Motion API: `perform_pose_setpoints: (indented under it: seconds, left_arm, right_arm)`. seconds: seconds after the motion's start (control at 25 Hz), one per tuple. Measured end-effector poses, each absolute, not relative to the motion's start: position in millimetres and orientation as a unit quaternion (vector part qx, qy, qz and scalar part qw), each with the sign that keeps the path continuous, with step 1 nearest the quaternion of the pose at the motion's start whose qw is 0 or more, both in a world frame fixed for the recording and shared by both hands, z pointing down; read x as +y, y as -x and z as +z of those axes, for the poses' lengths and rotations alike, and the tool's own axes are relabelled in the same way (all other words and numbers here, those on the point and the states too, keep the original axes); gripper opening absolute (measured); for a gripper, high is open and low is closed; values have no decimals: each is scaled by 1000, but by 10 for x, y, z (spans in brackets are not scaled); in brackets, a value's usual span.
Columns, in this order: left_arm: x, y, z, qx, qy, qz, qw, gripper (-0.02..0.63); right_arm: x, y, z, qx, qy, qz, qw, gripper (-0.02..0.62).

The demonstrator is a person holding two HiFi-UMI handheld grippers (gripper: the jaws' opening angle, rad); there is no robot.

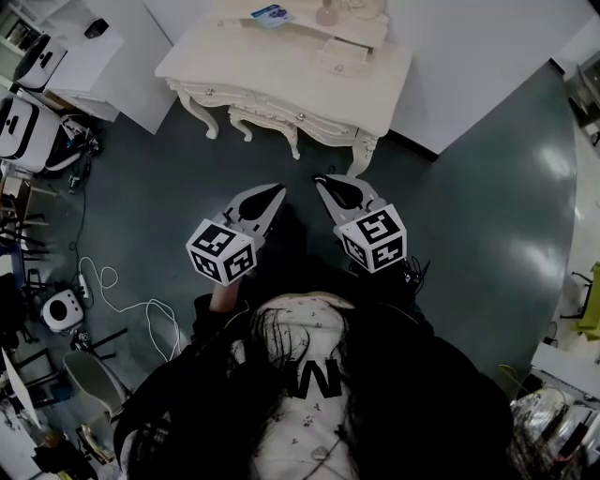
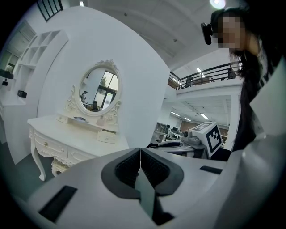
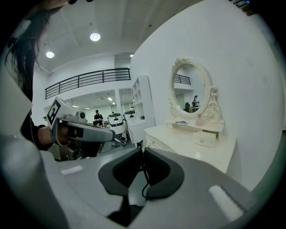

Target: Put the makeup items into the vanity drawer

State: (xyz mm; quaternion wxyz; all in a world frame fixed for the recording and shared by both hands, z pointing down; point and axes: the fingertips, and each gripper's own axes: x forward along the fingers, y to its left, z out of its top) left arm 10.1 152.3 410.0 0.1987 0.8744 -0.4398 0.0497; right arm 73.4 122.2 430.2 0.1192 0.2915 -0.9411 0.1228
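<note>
- Two grippers are held side by side over the dark floor [image 1: 487, 244], near the person and well apart from the vanity table [image 1: 239, 58], which stands at the far side against a white wall.
- The left gripper [image 1: 277, 190] [image 2: 140, 150] has its jaws pressed together with nothing between them.
- The right gripper [image 1: 320, 179] [image 3: 143, 151] is likewise closed and empty. Only a thin dark cable runs down behind its pads.
- A small pink bottle [image 1: 326, 13] [image 3: 199, 120] and a flat blue-printed item [image 1: 272, 14] sit on the raised shelf at the table's far edge, below the oval mirror [image 2: 99, 91] [image 3: 187, 91].
- A little cream drawer box [image 1: 342, 54] [image 2: 106, 135] [image 3: 206, 139] rests on the tabletop, to the right of centre.
- The table's front drawer [image 2: 48, 144] looks closed.
- A white cable [image 1: 122, 302] loops on the floor at the left.
</note>
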Motion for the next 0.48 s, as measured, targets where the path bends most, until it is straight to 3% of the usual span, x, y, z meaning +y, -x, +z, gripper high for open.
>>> perform_pose_setpoints:
  seconds: [0.48]
  left_arm:
    - [694,134,4256,-407,-886,50,217,0]
  right_arm:
    - [437,-533,4477,-927,-320,144,135,34]
